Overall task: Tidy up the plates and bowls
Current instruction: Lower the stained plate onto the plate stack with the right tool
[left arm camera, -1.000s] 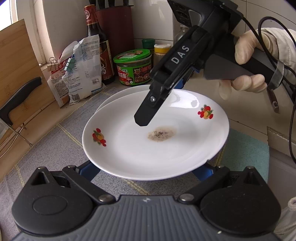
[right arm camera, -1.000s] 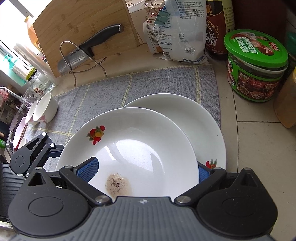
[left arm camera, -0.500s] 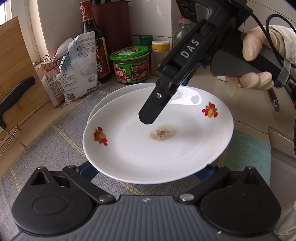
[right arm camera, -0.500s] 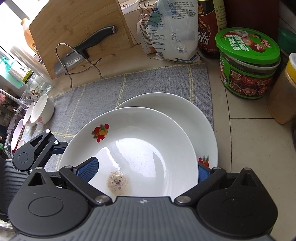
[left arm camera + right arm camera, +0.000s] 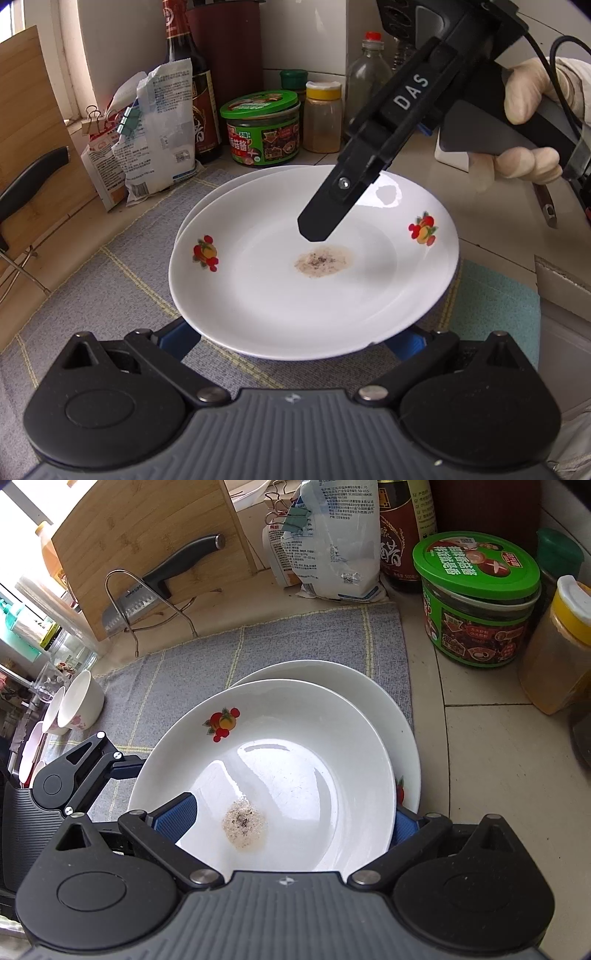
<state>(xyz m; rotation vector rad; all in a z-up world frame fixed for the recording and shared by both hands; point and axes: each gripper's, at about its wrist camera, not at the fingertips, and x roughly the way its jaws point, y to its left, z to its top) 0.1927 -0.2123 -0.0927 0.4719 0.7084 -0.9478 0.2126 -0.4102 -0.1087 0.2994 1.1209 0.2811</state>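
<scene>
Over the woven grey mat (image 5: 122,273) — glossy round plate (image 5: 280,295), both tools' (image 5: 291,334) (image 5: 284,819) fingers spread wide beneath and above it.

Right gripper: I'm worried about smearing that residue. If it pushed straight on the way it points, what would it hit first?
Probably the top plate, near the residue patch; the right gripper points steeply down above it, though depth is unclear.

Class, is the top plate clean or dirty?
Dirty: the top plate has a speckled brownish smear near its middle.
</scene>
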